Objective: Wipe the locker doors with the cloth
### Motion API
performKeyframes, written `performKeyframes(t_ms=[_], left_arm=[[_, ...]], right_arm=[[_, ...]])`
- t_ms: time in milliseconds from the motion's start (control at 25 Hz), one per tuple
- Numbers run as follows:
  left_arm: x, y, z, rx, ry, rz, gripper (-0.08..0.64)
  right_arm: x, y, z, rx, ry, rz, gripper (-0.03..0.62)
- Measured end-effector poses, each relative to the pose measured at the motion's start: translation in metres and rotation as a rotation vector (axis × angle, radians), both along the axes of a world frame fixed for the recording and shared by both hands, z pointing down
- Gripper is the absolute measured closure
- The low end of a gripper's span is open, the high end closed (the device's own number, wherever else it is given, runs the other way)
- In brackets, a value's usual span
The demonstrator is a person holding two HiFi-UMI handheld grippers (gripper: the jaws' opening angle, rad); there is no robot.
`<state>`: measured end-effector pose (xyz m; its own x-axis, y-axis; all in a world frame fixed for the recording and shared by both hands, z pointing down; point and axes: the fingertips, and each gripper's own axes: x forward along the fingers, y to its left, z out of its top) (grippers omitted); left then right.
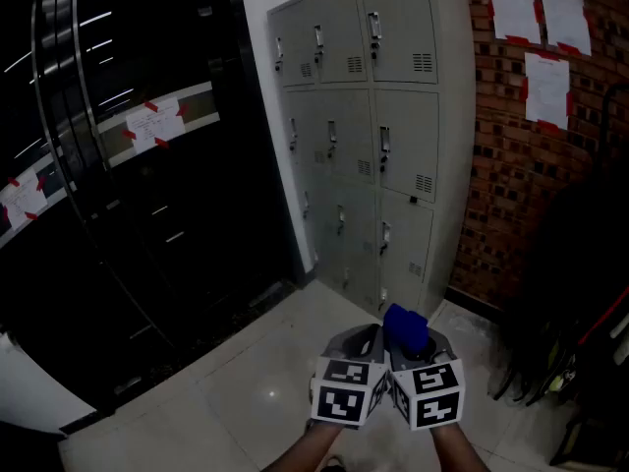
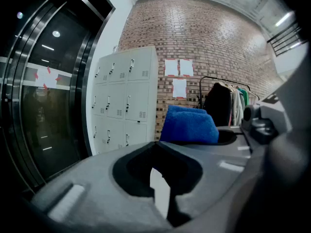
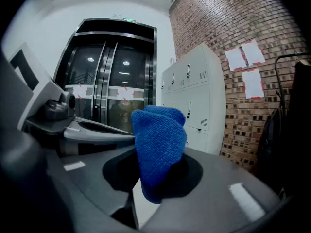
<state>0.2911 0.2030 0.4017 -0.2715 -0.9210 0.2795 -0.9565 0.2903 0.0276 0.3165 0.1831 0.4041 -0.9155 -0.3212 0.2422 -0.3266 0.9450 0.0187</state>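
A: Where is the cloth?

B: The blue cloth (image 3: 160, 140) is pinched in the right gripper (image 3: 160, 169). The left gripper (image 2: 156, 147) is pressed together, empty. The grey locker doors (image 1: 378, 136) stand well ahead, seemingly unwiped. Likely next: step closer.

Pale, glossy tiled floor (image 1: 246, 382) bearing 1 lamp reflection. Standing directly on it: grey lockers (image 1: 373, 146), 3 columns by 3 rows, side-on to the brick wall (image 1: 511, 165); right of these, near the same wall, a dark clothes rack (image 2: 221, 101). Bounded at left by black glazed doors (image 1: 128, 214).
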Motion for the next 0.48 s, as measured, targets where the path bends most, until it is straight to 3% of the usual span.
performKeyframes(t_ms=[240,480], left_arm=[[-0.044,-0.035,0.002,-0.001,0.019,0.015,0.56],[-0.117,-0.079,-0.005,0.026,0.024,0.035,0.56]], right_arm=[[-0.044,-0.037,-0.002,0.008,0.002,0.013,0.514],[-0.11,-0.082,-0.001,0.023,0.021,0.053,0.514]])
